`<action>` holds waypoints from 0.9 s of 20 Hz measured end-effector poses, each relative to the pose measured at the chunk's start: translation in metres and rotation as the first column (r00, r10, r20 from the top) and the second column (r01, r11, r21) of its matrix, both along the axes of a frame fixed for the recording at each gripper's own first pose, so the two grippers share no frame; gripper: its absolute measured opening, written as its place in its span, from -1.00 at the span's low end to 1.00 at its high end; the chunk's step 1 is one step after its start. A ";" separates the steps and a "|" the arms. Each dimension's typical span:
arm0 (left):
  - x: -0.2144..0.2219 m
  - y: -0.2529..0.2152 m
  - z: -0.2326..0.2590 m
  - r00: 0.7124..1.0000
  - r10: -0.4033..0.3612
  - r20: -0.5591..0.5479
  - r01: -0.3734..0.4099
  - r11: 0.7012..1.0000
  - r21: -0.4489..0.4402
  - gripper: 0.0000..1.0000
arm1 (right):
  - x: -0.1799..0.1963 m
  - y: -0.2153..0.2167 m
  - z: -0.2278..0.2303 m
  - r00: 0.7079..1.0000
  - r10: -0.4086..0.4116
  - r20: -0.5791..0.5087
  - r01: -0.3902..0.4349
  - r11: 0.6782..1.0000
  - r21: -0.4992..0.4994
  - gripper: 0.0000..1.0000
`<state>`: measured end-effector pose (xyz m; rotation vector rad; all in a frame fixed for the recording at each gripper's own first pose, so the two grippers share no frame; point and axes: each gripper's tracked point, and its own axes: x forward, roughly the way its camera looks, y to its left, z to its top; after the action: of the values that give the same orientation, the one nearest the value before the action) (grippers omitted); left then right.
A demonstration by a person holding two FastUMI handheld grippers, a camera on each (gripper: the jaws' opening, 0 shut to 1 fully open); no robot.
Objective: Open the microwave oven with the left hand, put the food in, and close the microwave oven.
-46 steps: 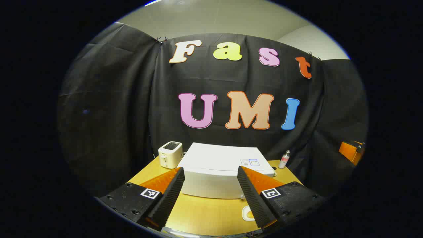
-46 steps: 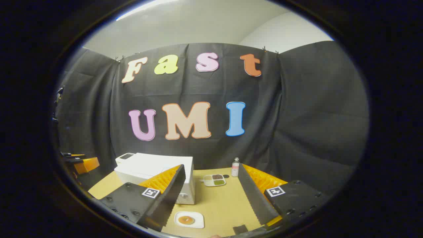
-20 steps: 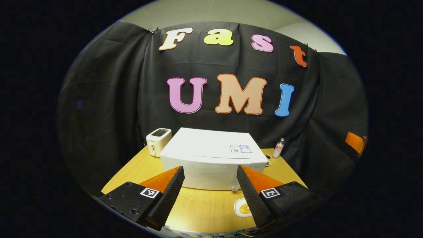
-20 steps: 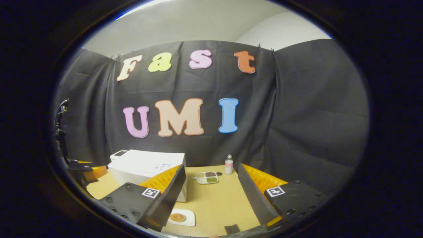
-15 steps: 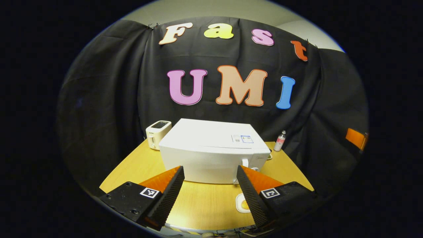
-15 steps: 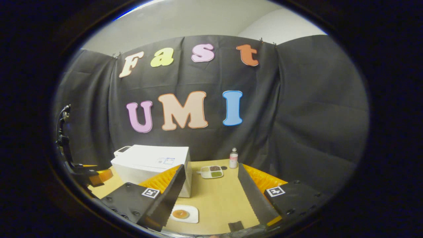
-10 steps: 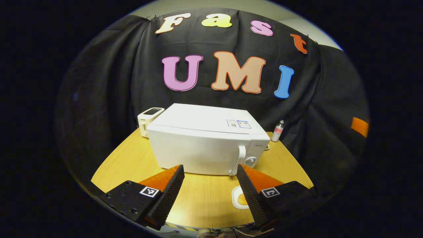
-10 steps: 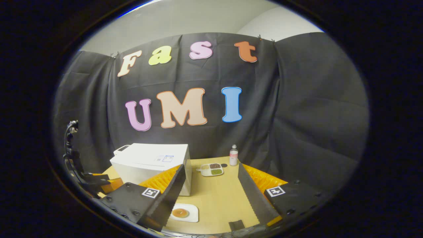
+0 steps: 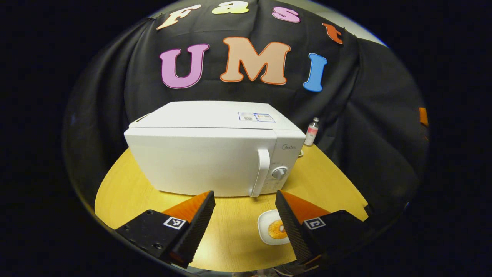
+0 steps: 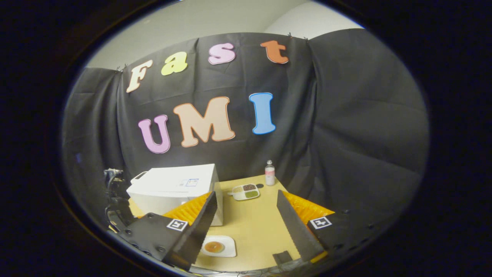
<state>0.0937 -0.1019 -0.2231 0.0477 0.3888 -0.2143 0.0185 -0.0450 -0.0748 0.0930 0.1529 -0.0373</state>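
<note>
A white microwave oven [image 9: 207, 154] stands on the yellow table [image 9: 127, 184] with its door shut; its upright handle [image 9: 261, 171] and a round dial [image 9: 279, 172] are on its right side. In front of it, a white plate [image 9: 269, 234] carries a round browned piece of food [image 9: 276, 229]. My left gripper [image 9: 245, 215] hovers open just before the door, empty. In the right gripper view the microwave oven [image 10: 173, 188] is at the left and the plate with food [image 10: 218, 246] lies near my open, empty right gripper [image 10: 246, 223].
A small bottle [image 9: 311, 132] stands behind the microwave oven at the right. A divided tray of grains [image 10: 246, 191] and the bottle [image 10: 270, 174] sit at the table's far side. Black cloth walls the booth. The left gripper's body [image 10: 115, 204] is at the left.
My left gripper has dropped and come closer to the microwave oven, so its front door, handle and dial now face me. The right gripper has shifted only slightly.
</note>
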 end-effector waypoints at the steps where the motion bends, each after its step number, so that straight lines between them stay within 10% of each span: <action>1: 0.005 -0.002 -0.008 1.000 -0.004 -0.018 0.004 1.000 0.000 0.90 | 0.000 -0.003 -0.003 1.000 -0.008 -0.004 0.008 1.000 -0.001 0.86; 10: 0.060 -0.039 -0.045 0.996 -0.014 -0.089 0.008 0.998 -0.059 0.79 | 0.009 -0.026 -0.017 0.996 -0.068 -0.049 0.070 0.996 0.054 0.83; 16: 0.087 -0.045 -0.065 0.991 0.014 -0.136 -0.019 0.999 -0.031 0.49 | 0.013 -0.037 -0.023 0.993 -0.095 -0.069 0.099 0.993 0.059 0.84; 18: 0.092 -0.046 -0.069 0.989 0.026 -0.146 -0.030 0.999 -0.024 0.09 | 0.012 -0.041 -0.027 0.991 -0.104 -0.081 0.109 0.992 0.056 0.84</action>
<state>0.1861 -0.1476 -0.2918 0.0004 0.5318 -0.1953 0.0300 -0.0861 -0.1017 0.1605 0.2270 -0.1427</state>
